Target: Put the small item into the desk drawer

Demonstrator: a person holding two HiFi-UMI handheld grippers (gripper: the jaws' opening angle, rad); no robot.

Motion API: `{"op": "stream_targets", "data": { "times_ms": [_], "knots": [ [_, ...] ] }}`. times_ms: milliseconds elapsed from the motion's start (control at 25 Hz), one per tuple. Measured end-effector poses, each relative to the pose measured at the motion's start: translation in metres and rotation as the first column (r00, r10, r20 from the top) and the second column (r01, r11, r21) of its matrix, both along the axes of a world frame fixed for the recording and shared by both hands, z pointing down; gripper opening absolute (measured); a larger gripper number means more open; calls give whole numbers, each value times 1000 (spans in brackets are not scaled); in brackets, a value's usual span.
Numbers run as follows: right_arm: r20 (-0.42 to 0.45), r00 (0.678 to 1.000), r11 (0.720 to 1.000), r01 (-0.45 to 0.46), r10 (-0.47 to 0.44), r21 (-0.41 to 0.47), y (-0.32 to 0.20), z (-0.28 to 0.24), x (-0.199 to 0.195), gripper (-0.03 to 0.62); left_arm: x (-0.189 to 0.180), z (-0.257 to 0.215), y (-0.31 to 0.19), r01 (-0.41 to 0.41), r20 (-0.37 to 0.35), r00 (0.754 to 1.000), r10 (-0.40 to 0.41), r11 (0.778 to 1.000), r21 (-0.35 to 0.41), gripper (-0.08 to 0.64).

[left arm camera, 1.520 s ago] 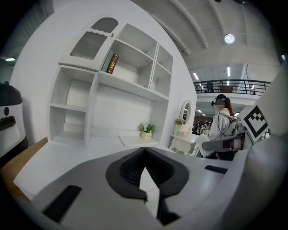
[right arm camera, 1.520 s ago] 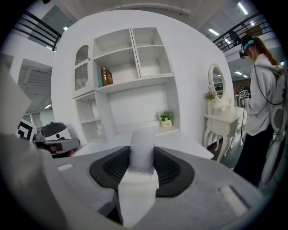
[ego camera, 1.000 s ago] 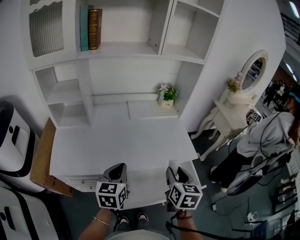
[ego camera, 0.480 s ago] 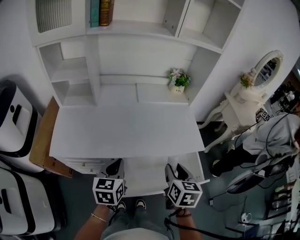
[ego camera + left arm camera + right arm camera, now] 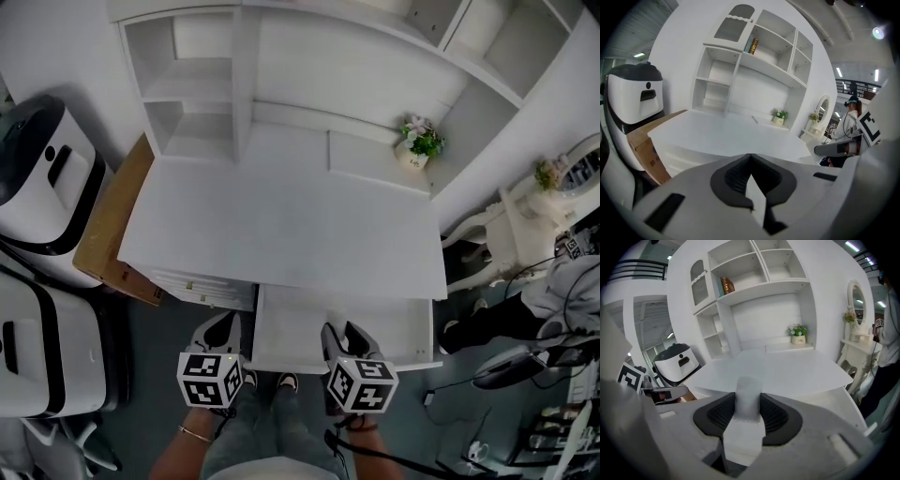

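Note:
A small white cylinder-like item (image 5: 748, 397) is clamped upright between the dark pads of my right gripper (image 5: 748, 414). In the head view that right gripper (image 5: 343, 332) hangs over the front part of the open white desk drawer (image 5: 398, 328), which sticks out under the white desk top (image 5: 281, 225). The left gripper (image 5: 218, 328) is just off the drawer's front left corner. In the left gripper view the left gripper (image 5: 750, 177) has its jaws closed together with nothing between them.
A small potted plant (image 5: 415, 148) stands at the desk's back right under the shelf unit (image 5: 197, 84). A cardboard box (image 5: 111, 230) and white appliances (image 5: 42, 173) crowd the left side. A white vanity table (image 5: 548, 192) and a person (image 5: 572, 281) are at the right.
The head view has swung, so the desk sits higher in the frame and more of the open drawer shows. Both grippers stay near the drawer's front, the right still holding the item.

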State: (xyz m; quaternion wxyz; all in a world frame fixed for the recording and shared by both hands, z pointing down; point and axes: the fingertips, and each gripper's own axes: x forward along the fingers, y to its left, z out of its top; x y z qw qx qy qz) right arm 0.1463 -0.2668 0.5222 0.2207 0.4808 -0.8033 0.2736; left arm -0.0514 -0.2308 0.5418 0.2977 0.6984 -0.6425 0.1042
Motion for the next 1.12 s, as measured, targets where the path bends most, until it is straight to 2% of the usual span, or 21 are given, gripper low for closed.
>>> {"op": "stream_targets", "data": {
  "times_ms": [200, 600, 1120],
  "knots": [
    [-13, 998, 997, 64, -65, -44, 6, 22, -20, 170, -14, 20, 16, 61, -15, 998, -61, 998, -36, -3],
    [-54, 987, 982, 147, -154, -117, 11, 58, -44, 170, -33, 43, 26, 124, -27, 992, -126, 990, -71, -3],
    [-126, 959, 958, 231, -254, -170, -14, 115, -67, 170, -50, 75, 38, 208, -31, 977, -213, 972, -110, -3]
  ]
}}
